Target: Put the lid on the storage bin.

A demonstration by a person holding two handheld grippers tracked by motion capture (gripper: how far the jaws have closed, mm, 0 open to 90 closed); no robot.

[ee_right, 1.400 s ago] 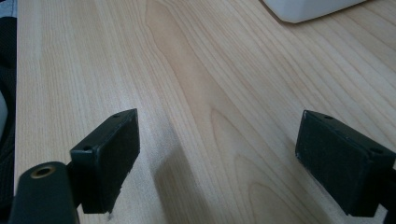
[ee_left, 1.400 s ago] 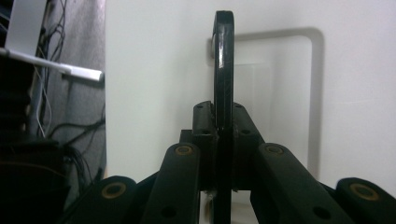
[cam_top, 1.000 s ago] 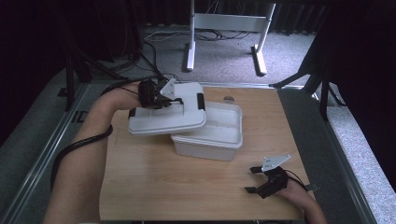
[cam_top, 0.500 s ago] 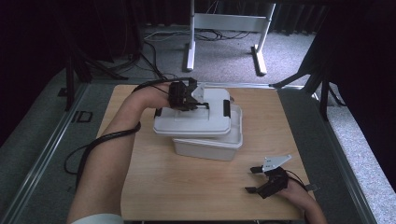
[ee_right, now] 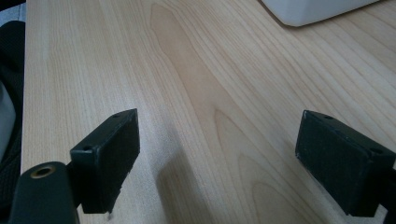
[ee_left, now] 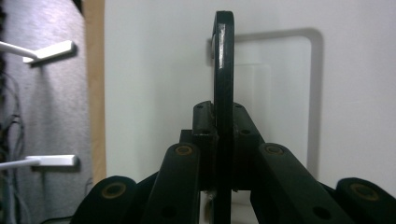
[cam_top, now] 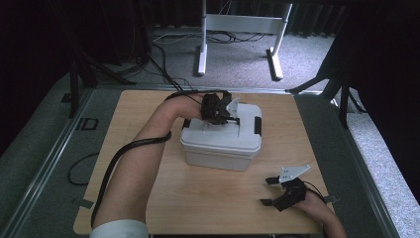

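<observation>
1. High view: a light wooden table (cam_top: 208, 198) with rounded corners sits inside a grey metal-railed frame (cam_top: 49, 163); grey carpet lies around and beyond it.
2. Behind the table stands a white metal stand (cam_top: 237, 29) with two feet on the carpet. Black cables (cam_top: 158, 59) run across the floor to its left. The back and sides of the room are dark, detail not readable.
3. A white lidded box (cam_top: 223, 141) stands on the table, a little past centre toward the far edge. The lid (cam_top: 225, 130) lies on top of it, with a dark latch (cam_top: 257, 125) at its right end.
4. The left gripper (cam_top: 220, 110) is over the far part of the lid, forearm reaching in from lower left, cable trailing along the arm.
5. Left gripper view: jaws pressed together on the thin dark handle (ee_left: 223, 70) of the lid, which stands edge-on between them over the white lid surface (ee_left: 159, 70). A strip of table edge and carpet shows at left.
6. The right gripper (cam_top: 277, 191) rests near the table's front right, well apart from the box.
7. Right gripper view: jaws spread wide with nothing between them, bare wood grain (ee_right: 196, 93) underneath; a corner of the white box (ee_right: 317, 11) at top right.
</observation>
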